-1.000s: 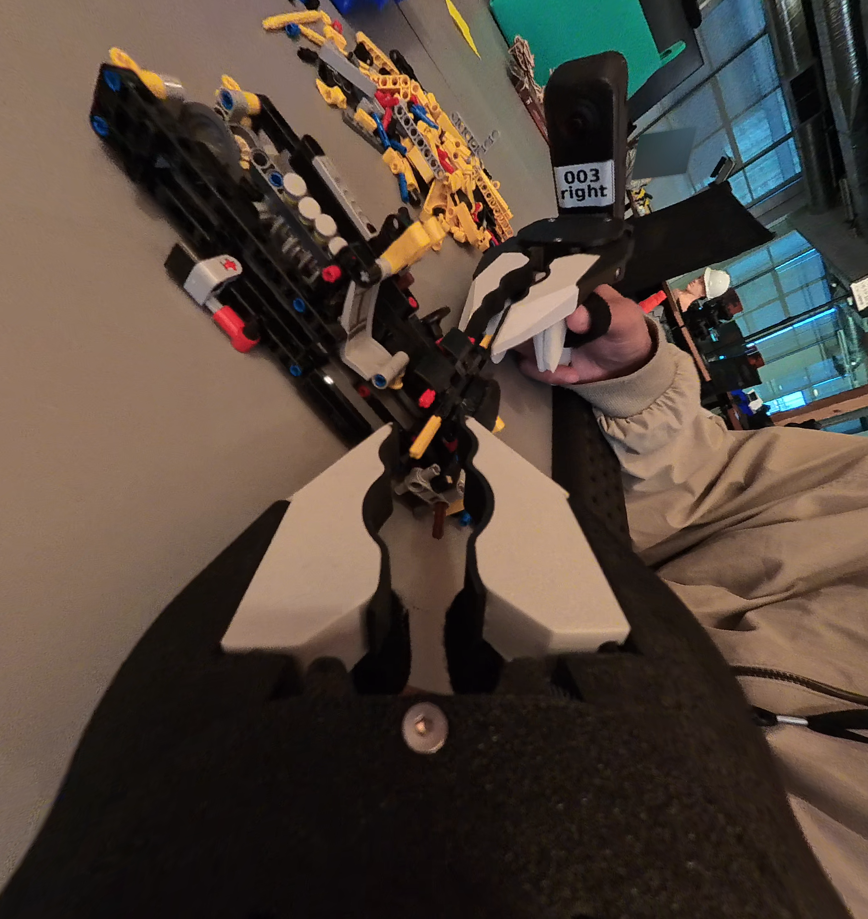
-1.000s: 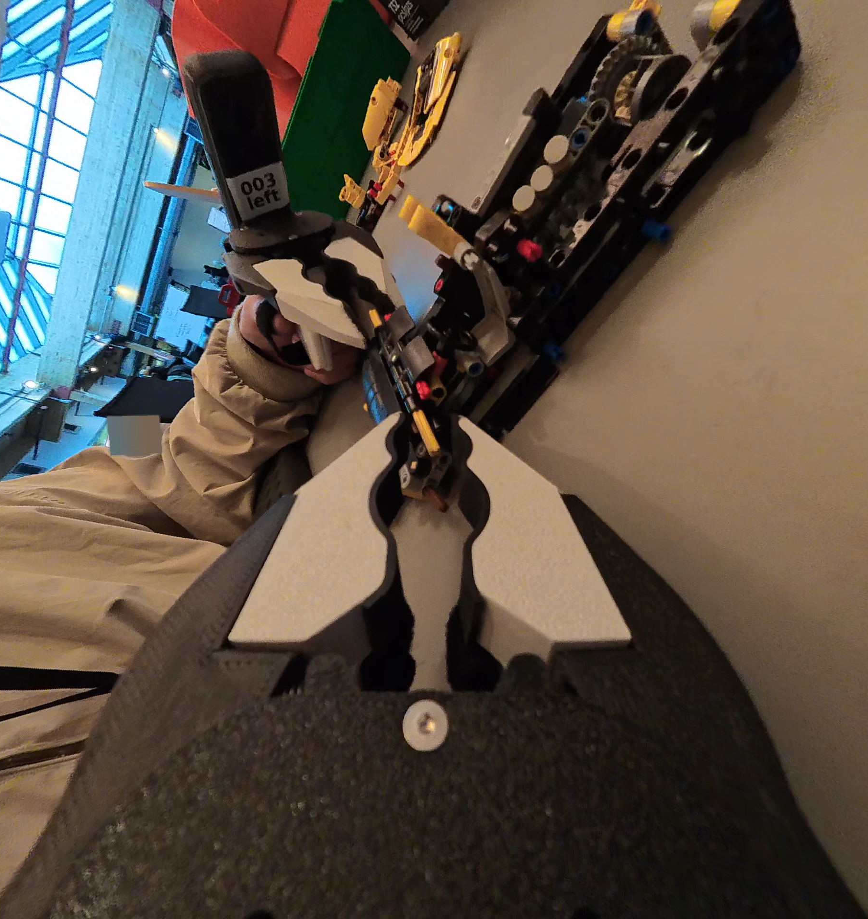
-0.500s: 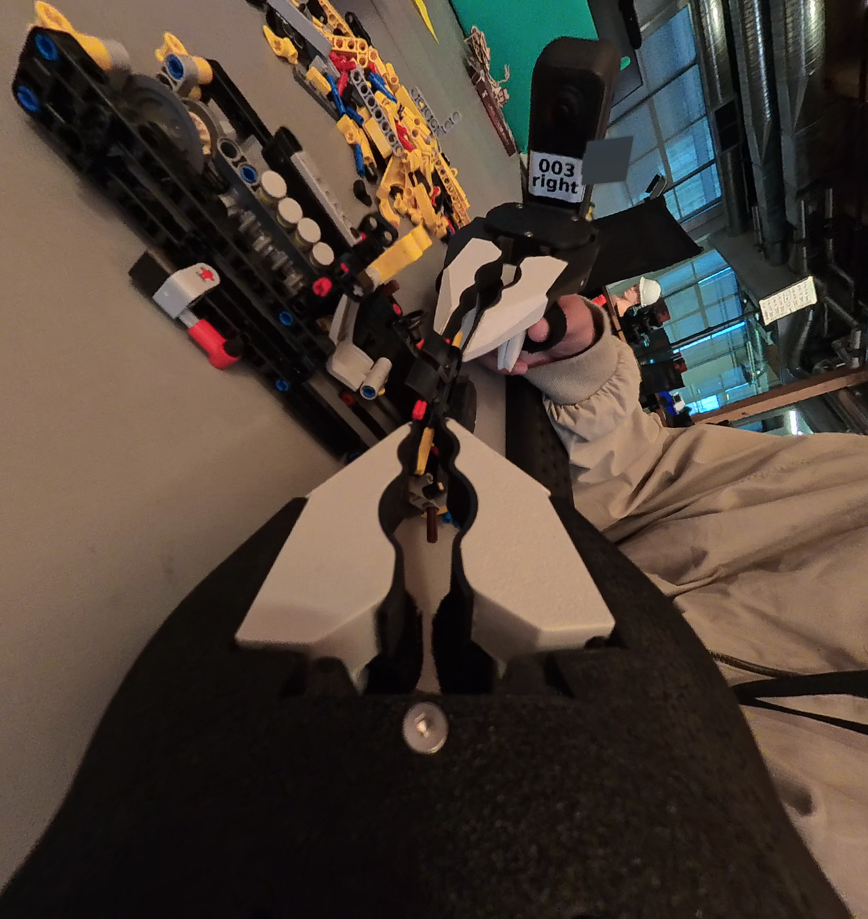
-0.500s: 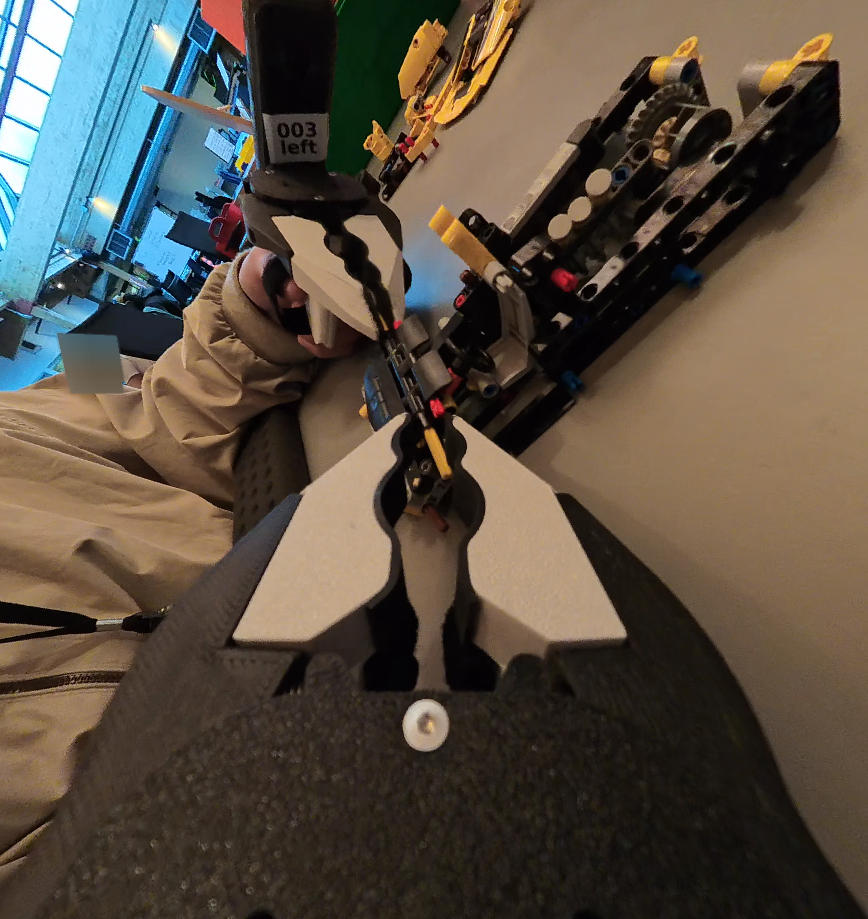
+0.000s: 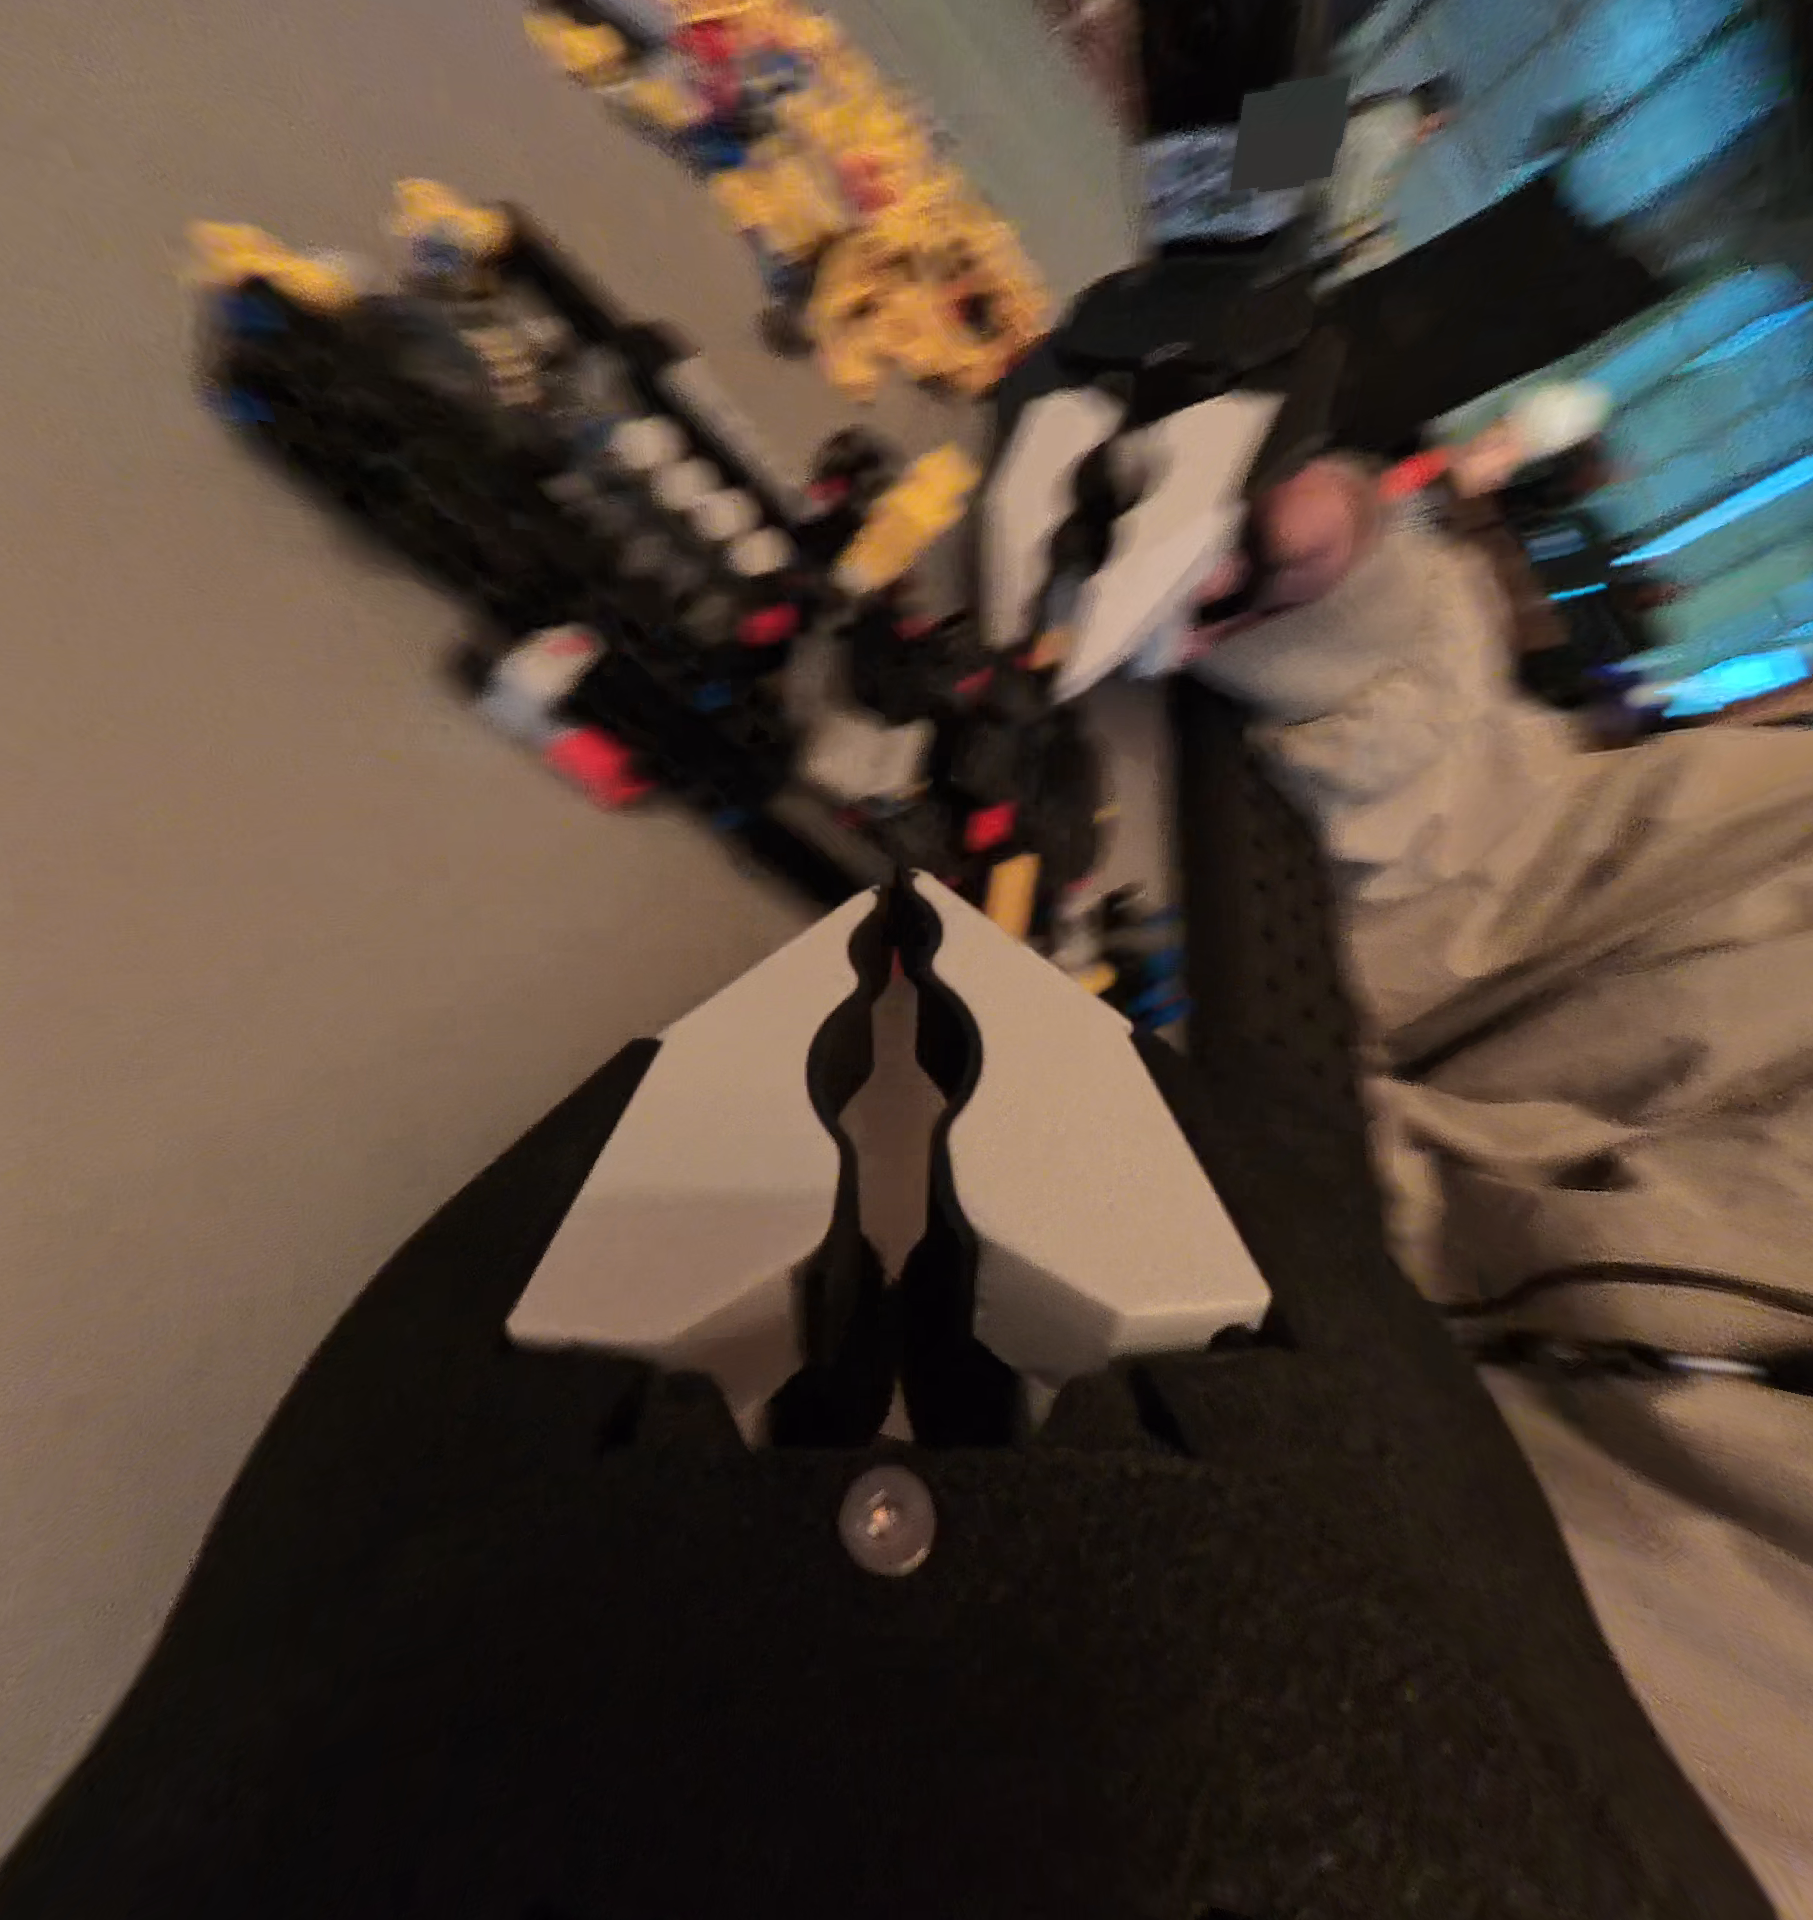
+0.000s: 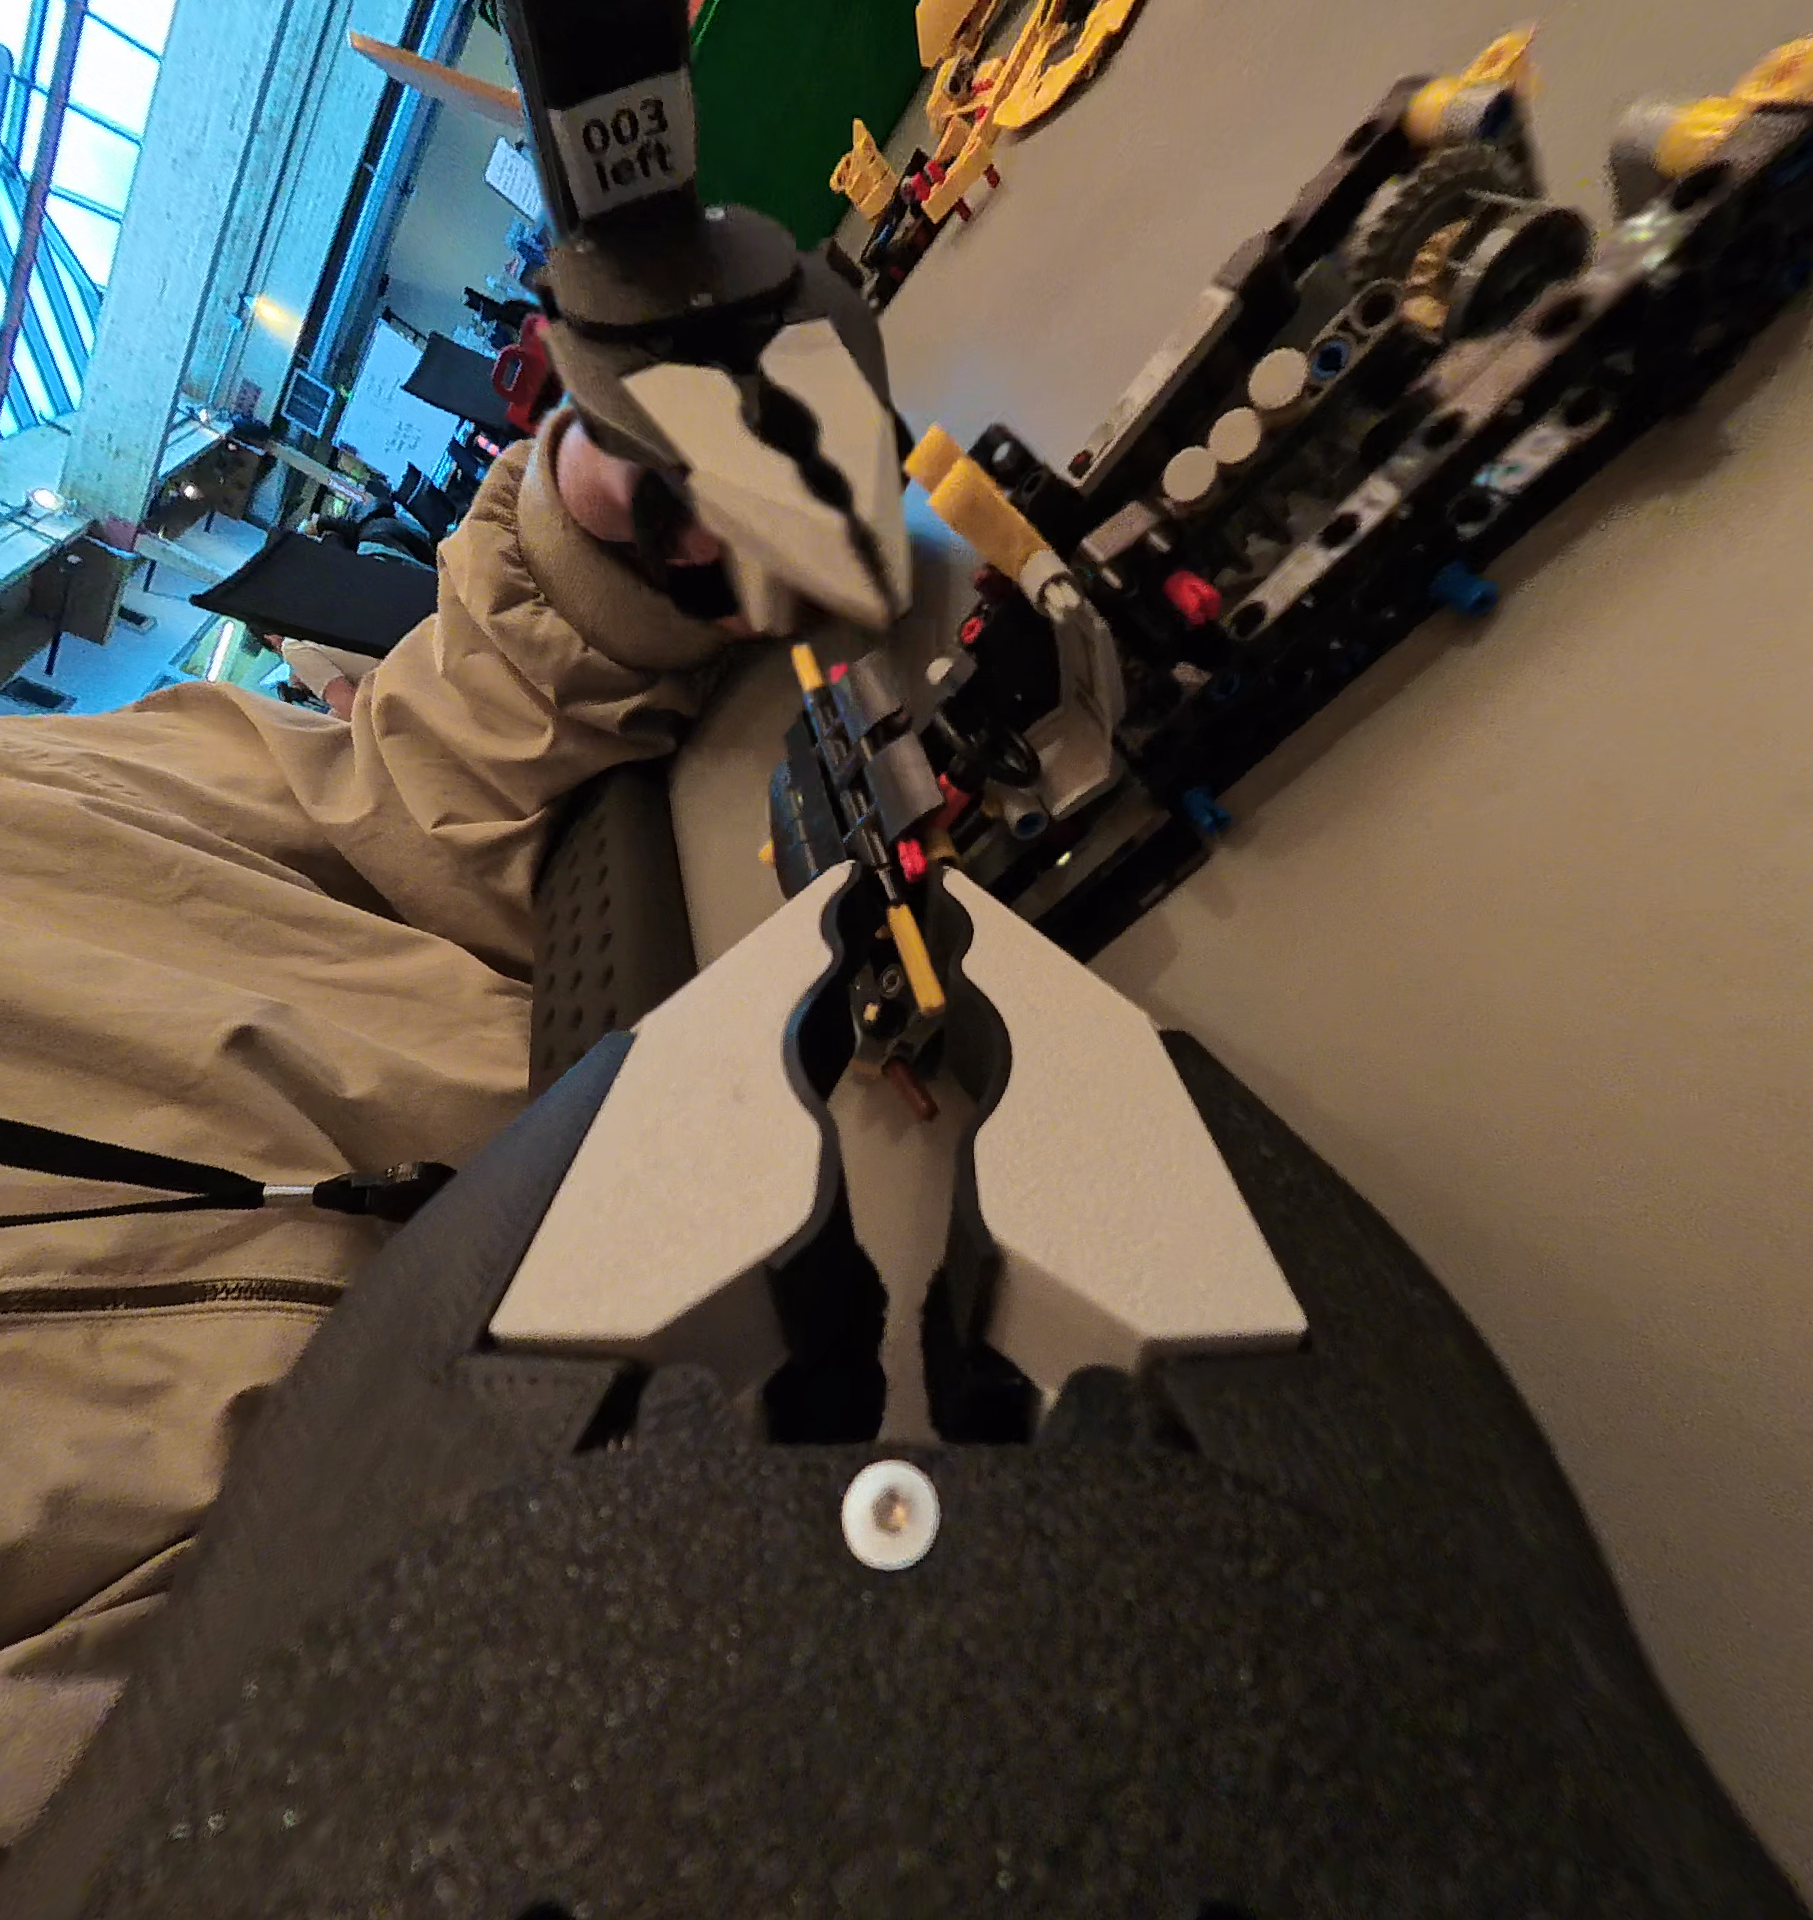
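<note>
my left gripper [image 5: 897, 904] has let go and shut empty (view blurred), right gripper [image 6: 897, 914] still clamps the brick subassembly [image 6: 881, 821].

Left wrist view: heavy motion blur beyond the left gripper [image 5: 900, 894], whose own body stays sharp. Right wrist view: mostly sharp, softening far beyond the right gripper [image 6: 897, 894]. Dim warm indoor light; bright blue daylight from windows [image 6: 19, 156]. Wide-angle bending at edges.

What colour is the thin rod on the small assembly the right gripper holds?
Yellow rod; clearest in the right wrist view.
</note>
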Tool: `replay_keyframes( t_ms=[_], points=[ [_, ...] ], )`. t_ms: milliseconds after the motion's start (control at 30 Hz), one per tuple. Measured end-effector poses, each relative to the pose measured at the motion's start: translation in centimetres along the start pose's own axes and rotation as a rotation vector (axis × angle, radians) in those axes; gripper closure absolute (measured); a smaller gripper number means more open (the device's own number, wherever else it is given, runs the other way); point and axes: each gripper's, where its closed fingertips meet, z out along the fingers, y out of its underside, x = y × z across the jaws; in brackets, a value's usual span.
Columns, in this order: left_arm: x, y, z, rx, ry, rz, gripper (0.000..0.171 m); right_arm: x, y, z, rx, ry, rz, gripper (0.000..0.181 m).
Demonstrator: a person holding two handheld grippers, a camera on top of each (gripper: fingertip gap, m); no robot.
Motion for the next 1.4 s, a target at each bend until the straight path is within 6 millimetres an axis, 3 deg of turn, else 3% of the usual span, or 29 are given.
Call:
replay_keyframes(
  t_ms=[33,100,233,333,467,633,867,1000,1133,1200,1400],
  points=[
    [-0.8,0.1,-0.8,0.001,-0.028,0.021,0.171,0.3,-0.1,-0.6,0.015,0.007,0.004,0.173],
    [0.8,-1.5,-2.0,0.111,0.074,0.062,0.171,0.5,-0.2,-1.0,0.021,0.028,-0.024,0.172],
    [1.5,-2.8,-2.4,0.157,0.024,0.210,0.171,0.5,-0.3,-0.6,0.019,0.039,-0.028,0.171],
    [2.4,-1.3,-1.3,0.093,-0.004,0.348,0.166,0.6,-0.5,-0.7,0.039,0.031,-0.001,0.171],
    [0.7,1.1,0.2,-0.061,-0.182,0.524,0.152,0.3,-1.4,-1.8,0.119,0.039,-0.048,0.162],
    [1.7,0.6,1.0,-0.024,-0.219,0.651,0.151,0.7,-0.6,-2.9,0.110,0.109,-0.133,0.162],
    [2.1,1.6,1.1,-0.073,-0.158,0.619,0.151,1.7,1.7,-2.1,-0.073,0.219,-0.255,0.163],
    [2.1,1.7,2.0,-0.100,-0.163,0.634,0.147,2.3,1.0,-1.6,-0.076,0.294,-0.341,0.168],
    [2.0,1.5,2.1,-0.102,-0.148,0.602,0.147,2.7,0.5,-1.7,-0.065,0.286,-0.315,0.169],
    [1.8,1.5,2.0,-0.104,-0.143,0.573,0.145,3.1,0.4,-1.8,-0.070,0.306,-0.318,0.181],
    [1.5,1.4,1.2,-0.094,-0.130,0.543,0.147,2.2,0.3,-1.3,-0.066,0.275,-0.368,0.181]
  ],
)
